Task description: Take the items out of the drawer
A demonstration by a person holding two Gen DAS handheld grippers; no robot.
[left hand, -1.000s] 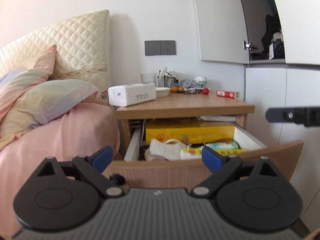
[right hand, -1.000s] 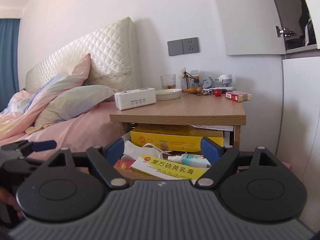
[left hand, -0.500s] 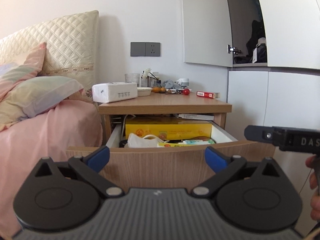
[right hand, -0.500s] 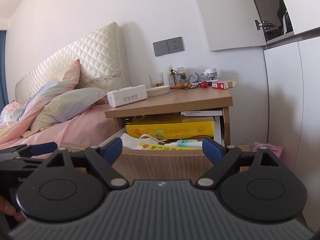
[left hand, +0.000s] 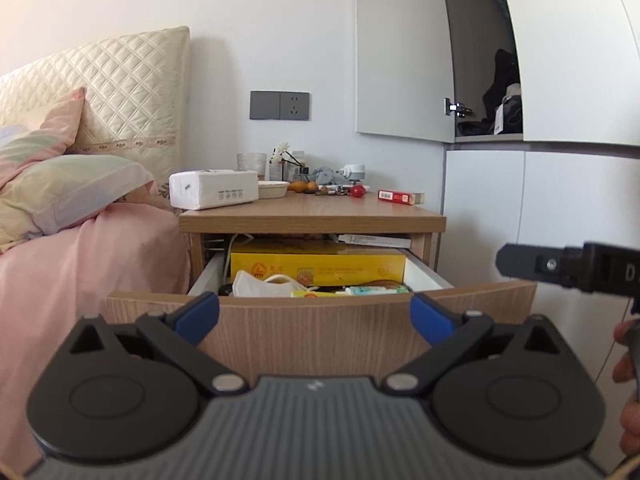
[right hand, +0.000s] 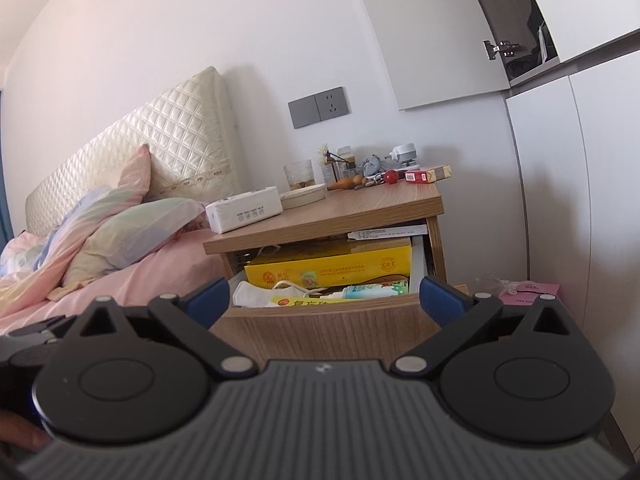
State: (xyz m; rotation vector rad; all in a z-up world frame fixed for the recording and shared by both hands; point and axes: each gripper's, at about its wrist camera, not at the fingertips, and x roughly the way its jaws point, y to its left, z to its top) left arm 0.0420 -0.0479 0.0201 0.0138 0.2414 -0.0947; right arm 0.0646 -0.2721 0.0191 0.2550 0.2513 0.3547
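The wooden drawer (left hand: 320,336) of the nightstand stands pulled open. Inside lie a long yellow box (left hand: 320,266), a white face mask (left hand: 260,285) and a small tube (left hand: 376,290). My left gripper (left hand: 316,316) is open and empty, level with the drawer front and short of it. In the right wrist view the same drawer (right hand: 320,330) shows the yellow box (right hand: 328,269), the mask (right hand: 256,294), a white-green tube (right hand: 368,291) and a yellow ointment carton (right hand: 308,302). My right gripper (right hand: 326,302) is open too, holding nothing, in front of the drawer.
The nightstand top (left hand: 312,212) carries a tissue box (left hand: 214,189), a dish, a glass, a red ball and a red pack (left hand: 400,197). A pink bed (left hand: 80,264) lies left. White cabinets (left hand: 520,208) stand right. The other gripper (left hand: 568,268) juts in from the right.
Both grippers have drawn back and dropped from over the drawer, so its front panel now hides most of the contents. The right view has tilted. Nothing was picked up.
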